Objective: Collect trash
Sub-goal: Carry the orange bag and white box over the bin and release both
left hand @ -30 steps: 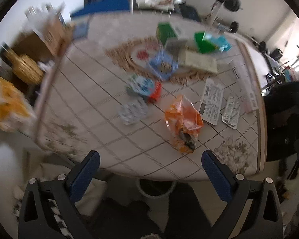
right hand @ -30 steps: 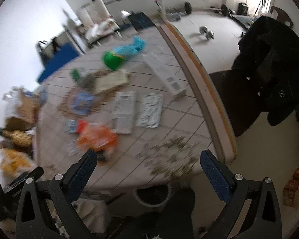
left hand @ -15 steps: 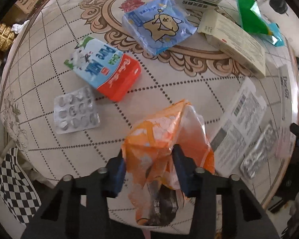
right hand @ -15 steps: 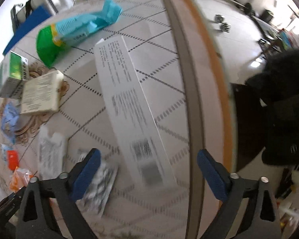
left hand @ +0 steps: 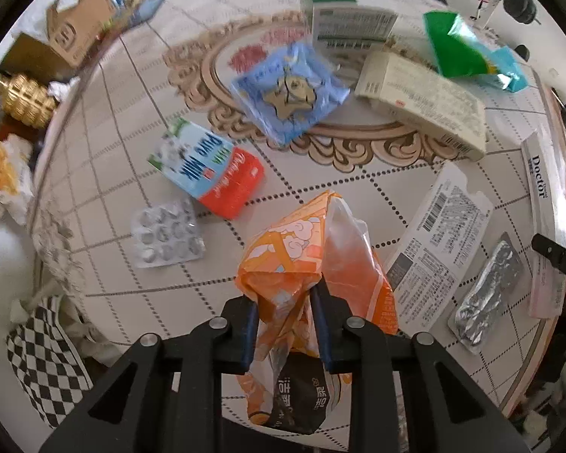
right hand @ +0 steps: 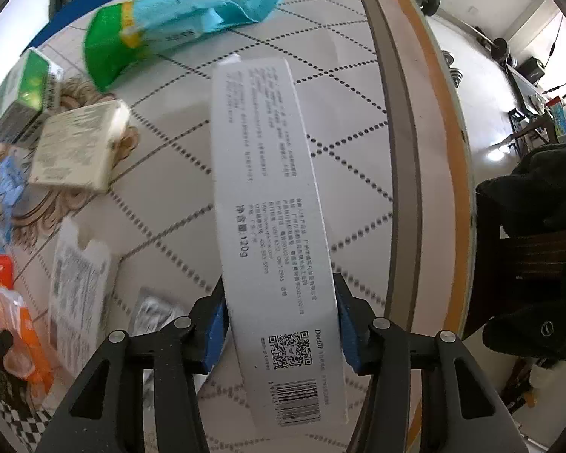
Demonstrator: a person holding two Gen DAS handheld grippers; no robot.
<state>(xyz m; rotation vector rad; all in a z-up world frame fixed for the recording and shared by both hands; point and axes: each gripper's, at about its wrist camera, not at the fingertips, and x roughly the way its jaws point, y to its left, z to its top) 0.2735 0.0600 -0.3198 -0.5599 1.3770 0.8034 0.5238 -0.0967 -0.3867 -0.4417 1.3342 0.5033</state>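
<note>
Left gripper point(left hand: 285, 324) fingers clamped on the crumpled orange snack bag point(left hand: 313, 264) at 6 o'clock on the worktop point(left hand: 102, 173). Right gripper point(right hand: 281, 324) fingers, just closing, pinch the long white toothpaste box point(right hand: 271, 204) at 6 o'clock.

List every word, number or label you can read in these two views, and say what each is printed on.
"Pure Milk": blue, white and red milk carton.
"Doctor": long white box, on its side.
"120g": the same long white box, on its top face, after Chinese characters.
"DAS": black part at the right edge, cut off.
Chinese characters: orange snack bag, black lower part.
Fine print, barcodes and QR code on the boxes and the white leaflet: too small to read.
</note>
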